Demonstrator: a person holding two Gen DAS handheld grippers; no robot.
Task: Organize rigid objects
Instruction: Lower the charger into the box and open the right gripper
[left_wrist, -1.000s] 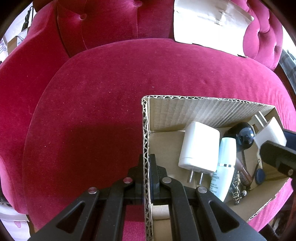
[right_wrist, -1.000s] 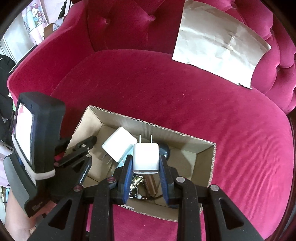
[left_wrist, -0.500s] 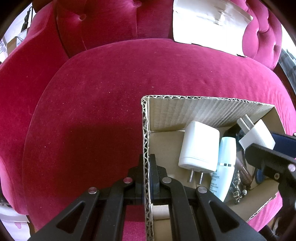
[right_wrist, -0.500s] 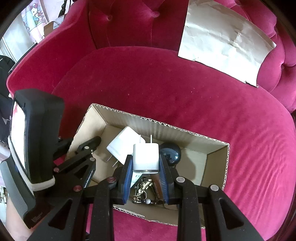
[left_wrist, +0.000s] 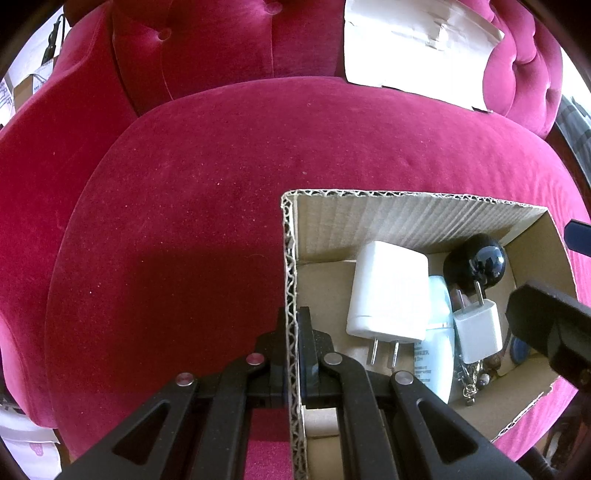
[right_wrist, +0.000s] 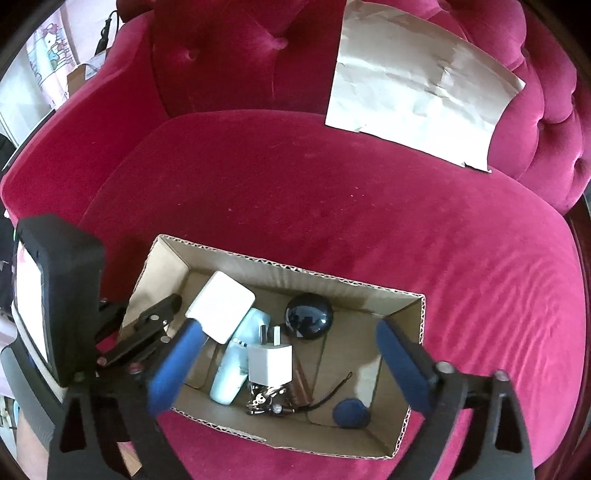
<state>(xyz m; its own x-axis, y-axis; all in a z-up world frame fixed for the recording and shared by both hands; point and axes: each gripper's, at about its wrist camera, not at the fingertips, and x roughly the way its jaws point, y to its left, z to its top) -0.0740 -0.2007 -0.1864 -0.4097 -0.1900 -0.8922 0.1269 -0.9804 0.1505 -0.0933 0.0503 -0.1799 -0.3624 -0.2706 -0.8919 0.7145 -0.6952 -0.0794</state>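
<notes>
Left gripper pinched cardboard box by its left wall, steadying it on red sofa. Big white charger, pale bottle, black ball lay inside. Small white charger lay in box on bottle and keys, prongs toward ball. Right gripper, jaws just opened wide, touched nothing. Best next move, likely: lift straight up, clear of box walls, left grip kept firm.
</notes>
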